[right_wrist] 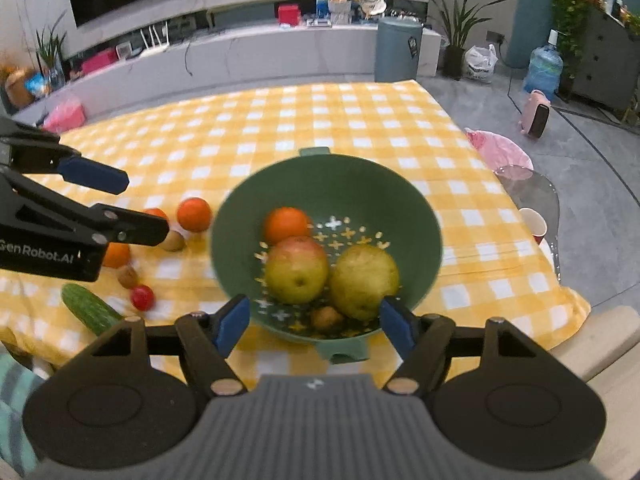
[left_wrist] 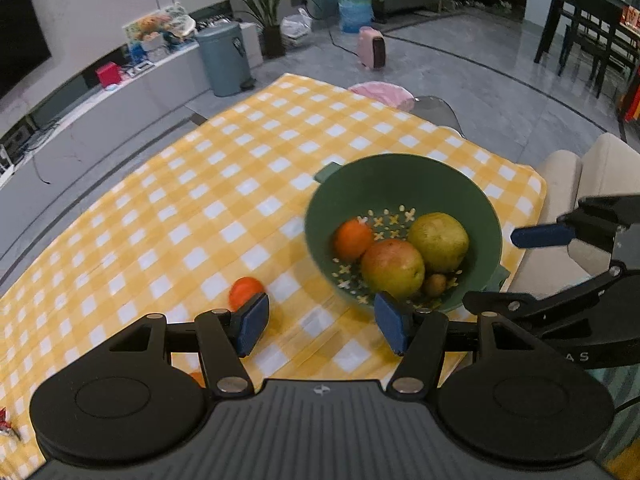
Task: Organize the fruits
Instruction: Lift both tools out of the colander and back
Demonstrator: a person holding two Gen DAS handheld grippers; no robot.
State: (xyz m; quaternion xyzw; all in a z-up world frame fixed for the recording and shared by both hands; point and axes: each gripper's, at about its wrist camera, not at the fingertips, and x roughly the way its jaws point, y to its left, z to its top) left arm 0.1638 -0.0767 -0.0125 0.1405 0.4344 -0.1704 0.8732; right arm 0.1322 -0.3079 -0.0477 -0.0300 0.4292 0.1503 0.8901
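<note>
A green colander bowl (right_wrist: pixel 328 184) (left_wrist: pixel 400 176) stands on the yellow checked cloth. It holds an orange (right_wrist: pixel 286 226), an apple (right_wrist: pixel 296 270), a pear (right_wrist: pixel 364 280) and a kiwi (right_wrist: pixel 328 318). My right gripper (right_wrist: pixel 314 308) hangs open over the bowl's near rim, nothing between its pads. My left gripper (left_wrist: pixel 322 304) is open too, left of the bowl, above bare cloth. Beside its left pad lies an orange (left_wrist: pixel 244 292). Left of the bowl lie more oranges (right_wrist: pixel 194 214), two kiwis (right_wrist: pixel 173 241), a red tomato (right_wrist: pixel 142 297) and a cucumber (right_wrist: pixel 90 308).
The table's right edge runs close behind the bowl, with a beige chair (left_wrist: pixel 592 176) beyond it. A red paper cup (right_wrist: pixel 534 222) sits on a clear chair at the right. The far half of the cloth (right_wrist: pixel 320 112) carries nothing.
</note>
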